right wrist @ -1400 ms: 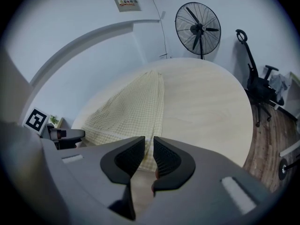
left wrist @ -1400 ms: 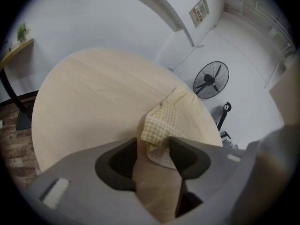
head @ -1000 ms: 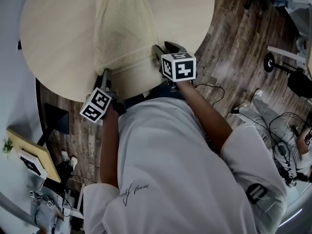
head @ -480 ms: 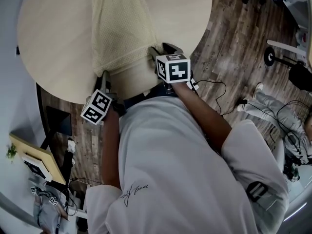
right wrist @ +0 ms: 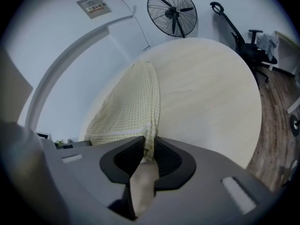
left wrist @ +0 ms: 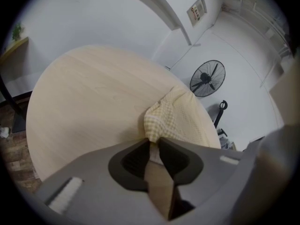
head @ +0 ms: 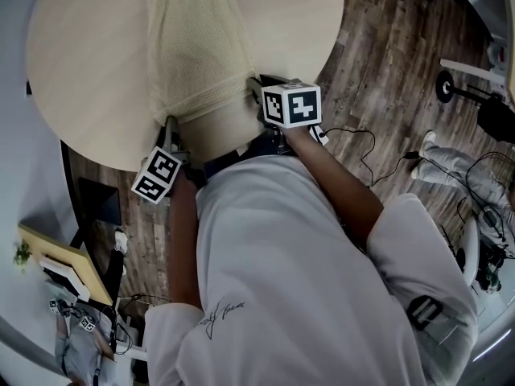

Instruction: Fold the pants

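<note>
Pants point(head: 197, 55), pale yellow check, lie on the round wooden worktop point(head: 88, 63) as 1 long strip running away from the person, near edge close to the worktop's near rim. Left gripper point(head: 171, 125) sits at the near left corner of that edge and right gripper point(head: 259, 87) at the near right corner, both angled down from the person's side. Both sets of fingers point(left wrist: 131, 161) have just been closing. In the left gripper view a bunched corner of cloth is nipped between them; in the right gripper view the side edge with its white band is caught in a narrow gap. So 2 grips on the pants, nothing else held. Step in hand looks like taking hold of the near end for a fold toward the far end; no cross fold seen yet, so task looks early. To do it well: check each pinch has all layers, not just the top 1. Lift both corners together and level, keeping the edge between them lightly taut so it does not sag. Carry it over the strip and lay it square on the far end, side edges matching. Left corner is crumpled, may need smoothing after. Risk: uneven lift skews the fold or drags the strip across the worktop. Beyond the worktop: white wall and a standing fan point(right wrist: 172, 11).
</note>
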Demonstrator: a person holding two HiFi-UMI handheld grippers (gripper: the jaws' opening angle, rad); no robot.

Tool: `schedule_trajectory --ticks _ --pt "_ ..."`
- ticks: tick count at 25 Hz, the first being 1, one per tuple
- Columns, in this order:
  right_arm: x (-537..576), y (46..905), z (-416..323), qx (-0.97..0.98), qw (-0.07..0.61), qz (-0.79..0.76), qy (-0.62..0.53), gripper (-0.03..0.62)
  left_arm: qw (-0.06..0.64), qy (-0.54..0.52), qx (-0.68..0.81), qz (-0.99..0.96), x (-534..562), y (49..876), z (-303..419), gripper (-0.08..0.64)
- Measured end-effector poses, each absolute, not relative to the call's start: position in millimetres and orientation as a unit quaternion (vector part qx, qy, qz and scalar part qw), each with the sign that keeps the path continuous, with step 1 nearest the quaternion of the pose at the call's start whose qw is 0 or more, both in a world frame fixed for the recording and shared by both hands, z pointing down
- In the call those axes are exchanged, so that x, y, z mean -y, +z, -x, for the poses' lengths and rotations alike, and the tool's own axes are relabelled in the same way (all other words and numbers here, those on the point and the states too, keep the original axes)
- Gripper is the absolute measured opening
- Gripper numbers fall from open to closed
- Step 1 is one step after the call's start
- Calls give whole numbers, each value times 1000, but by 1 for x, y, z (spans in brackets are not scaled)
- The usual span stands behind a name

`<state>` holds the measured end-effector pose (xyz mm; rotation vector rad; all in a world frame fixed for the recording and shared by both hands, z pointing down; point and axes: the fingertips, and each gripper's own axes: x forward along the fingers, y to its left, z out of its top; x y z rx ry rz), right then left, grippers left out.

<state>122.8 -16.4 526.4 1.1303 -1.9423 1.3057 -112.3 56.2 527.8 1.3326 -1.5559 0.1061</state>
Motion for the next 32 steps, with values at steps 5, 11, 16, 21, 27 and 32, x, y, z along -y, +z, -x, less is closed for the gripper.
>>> schedule_trajectory --ticks 5,11,16,21,27,32 --pt "6 525 -126 717 248 -389 522 58 521 24 644 -560 -58 522 110 106" --pt "-5 523 -125 713 243 -352 555 46 506 43 646 -570 -65 517 111 95" --pt "-11 520 -126 703 233 -336 582 43 514 34 633 -577 -71 510 107 87" --pt "-17 509 -125 697 218 -310 609 41 519 35 624 -583 -77 506 107 83" --pt "-26 503 -126 698 222 -295 613 40 530 34 602 -596 -88 501 105 83" --pt "-29 497 -123 705 222 -271 617 40 526 39 594 -608 -91 495 107 81"
